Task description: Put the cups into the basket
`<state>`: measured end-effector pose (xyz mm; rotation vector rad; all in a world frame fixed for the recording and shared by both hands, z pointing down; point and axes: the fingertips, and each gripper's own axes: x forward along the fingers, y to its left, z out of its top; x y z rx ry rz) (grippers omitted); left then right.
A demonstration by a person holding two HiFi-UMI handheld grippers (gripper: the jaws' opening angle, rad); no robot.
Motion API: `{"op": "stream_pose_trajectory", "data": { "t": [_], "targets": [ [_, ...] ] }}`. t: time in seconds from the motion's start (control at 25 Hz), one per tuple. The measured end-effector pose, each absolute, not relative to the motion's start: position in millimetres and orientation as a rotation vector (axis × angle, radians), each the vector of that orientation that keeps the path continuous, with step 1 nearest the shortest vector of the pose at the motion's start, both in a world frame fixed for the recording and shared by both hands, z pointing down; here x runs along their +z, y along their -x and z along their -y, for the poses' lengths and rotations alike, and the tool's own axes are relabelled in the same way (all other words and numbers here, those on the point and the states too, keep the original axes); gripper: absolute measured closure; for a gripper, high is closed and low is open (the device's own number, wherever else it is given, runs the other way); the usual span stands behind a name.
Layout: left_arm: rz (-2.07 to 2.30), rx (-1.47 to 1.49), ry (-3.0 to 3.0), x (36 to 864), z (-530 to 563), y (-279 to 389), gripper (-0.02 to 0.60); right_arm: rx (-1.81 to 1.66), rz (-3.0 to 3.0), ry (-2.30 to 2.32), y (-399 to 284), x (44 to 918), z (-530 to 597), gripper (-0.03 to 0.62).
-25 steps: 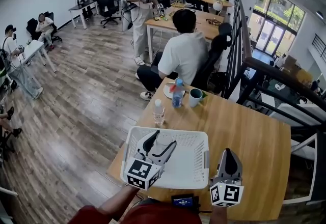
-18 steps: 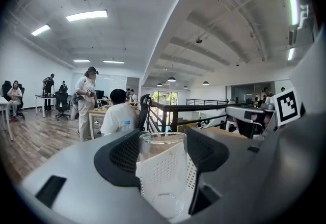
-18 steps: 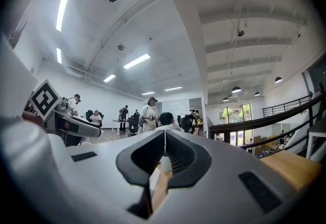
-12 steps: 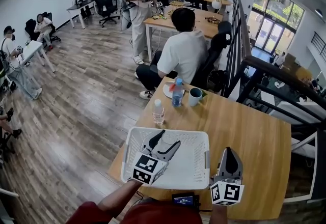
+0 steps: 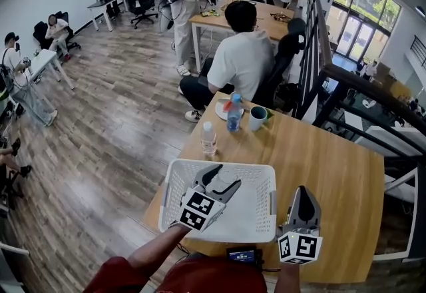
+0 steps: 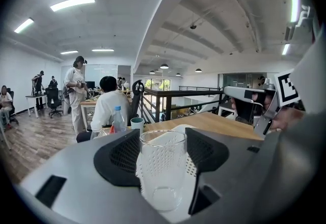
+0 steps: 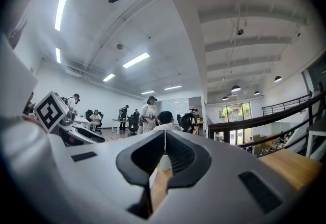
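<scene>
Now, the clear glass cup (image 6: pixel 162 167) stood upright, mouth up, pinched on both sides between the black pads of your left gripper (image 5: pixel 224 178). You held it over the white plastic basket (image 5: pixel 174 182) with little holes, toward its left side, so the basket's floor lay right under the cup. I think the way to go was straight down. Your right gripper (image 5: pixel 303 195) had its jaws pressed together on nothing, just beside the basket's right wall, over the wooden table (image 5: pixel 333 172).
</scene>
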<state>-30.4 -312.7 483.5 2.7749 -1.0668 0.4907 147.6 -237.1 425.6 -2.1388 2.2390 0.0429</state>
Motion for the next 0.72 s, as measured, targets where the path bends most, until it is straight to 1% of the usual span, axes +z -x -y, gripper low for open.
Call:
{"op": "stream_pose_trajectory", "data": {
  "t": [0.72],
  "targets": [
    [0.906,0.731,-2.744,540,309,10,0.301,0.021,-2.251,2.104,-148,434,239,0.582]
  ]
}}
